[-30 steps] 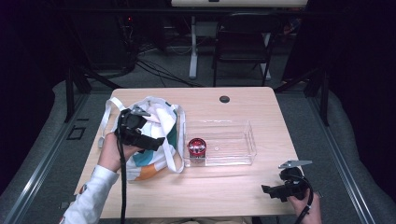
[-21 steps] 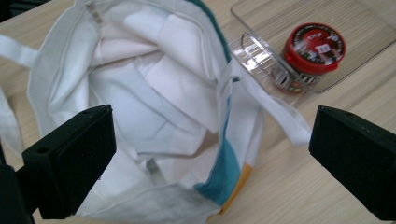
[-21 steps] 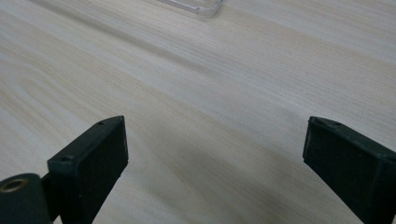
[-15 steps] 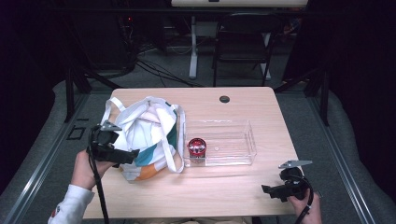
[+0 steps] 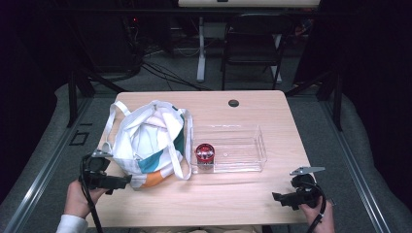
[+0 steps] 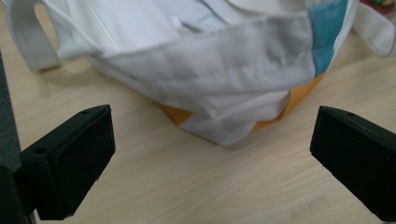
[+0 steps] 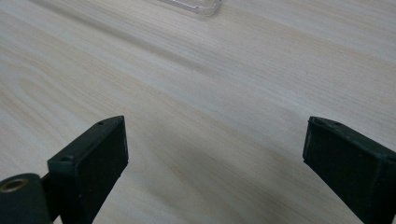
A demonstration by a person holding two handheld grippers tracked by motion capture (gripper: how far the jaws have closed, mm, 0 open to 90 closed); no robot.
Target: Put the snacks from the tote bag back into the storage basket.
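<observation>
A white tote bag (image 5: pixel 145 141) with teal and orange panels lies crumpled on the left half of the wooden table (image 5: pixel 243 199). Right of it stands a clear plastic tray (image 5: pixel 238 151), and a red round jar (image 5: pixel 205 153) sits at the tray's left end. My left gripper (image 5: pixel 127 180) is at the table's front left corner, open, its jaws pointing at the bag's lower edge (image 6: pixel 219 126) with nothing between them. My right gripper (image 5: pixel 276 198) rests open near the front right corner, over bare wood (image 7: pixel 210 116).
A small dark round grommet (image 5: pixel 233 103) is set in the table near its far edge. A chair (image 5: pixel 252 48) and a desk leg stand beyond the table. A corner of the clear tray (image 7: pixel 196 7) shows at the top of the right gripper view.
My left gripper has pulled back out of the bag, moving left and toward the table's front left corner. The right gripper has stayed where it was.
</observation>
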